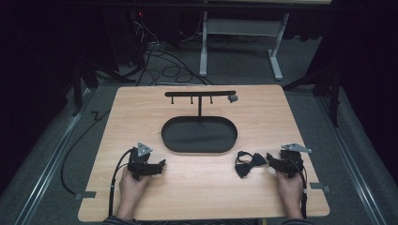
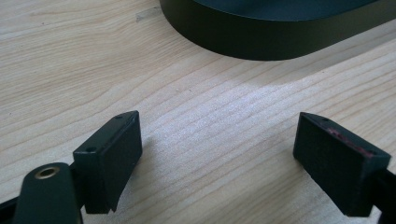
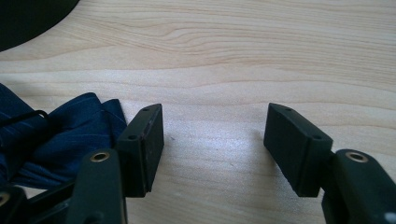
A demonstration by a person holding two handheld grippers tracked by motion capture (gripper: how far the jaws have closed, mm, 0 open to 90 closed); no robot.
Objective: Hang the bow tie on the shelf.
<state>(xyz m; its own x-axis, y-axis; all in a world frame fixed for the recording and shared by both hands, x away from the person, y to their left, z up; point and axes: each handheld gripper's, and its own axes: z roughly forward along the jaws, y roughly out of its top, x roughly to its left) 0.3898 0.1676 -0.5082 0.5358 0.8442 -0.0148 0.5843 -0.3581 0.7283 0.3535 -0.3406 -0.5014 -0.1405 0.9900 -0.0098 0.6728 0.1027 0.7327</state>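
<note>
Wooden table (image 1: 206, 183) carries both claws, left (image 1: 162, 164) and right (image 1: 269, 157), spread, beside a bow tie (image 1: 248, 162).

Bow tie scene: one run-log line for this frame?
left gripper: open, empty | right gripper: open, beside bow tie | bow tie: on table | tray: empty

Dark navy bow tie (image 1: 249, 162) lying flat on the table's (image 1: 197, 197) near right part, wings spread and slightly crumpled, thin strap looped beside the folds. Just beside the right gripper (image 1: 271, 161), at the outer side of its left jaw in the right gripper view, not between the jaws. Black stand (image 1: 200, 95) upright at mid-table: oval tray base (image 1: 199, 135), slim post, crossbar with small hanging pegs and a grey knob at its right end. Tie well apart from crossbar, near the tray's right end.
</note>
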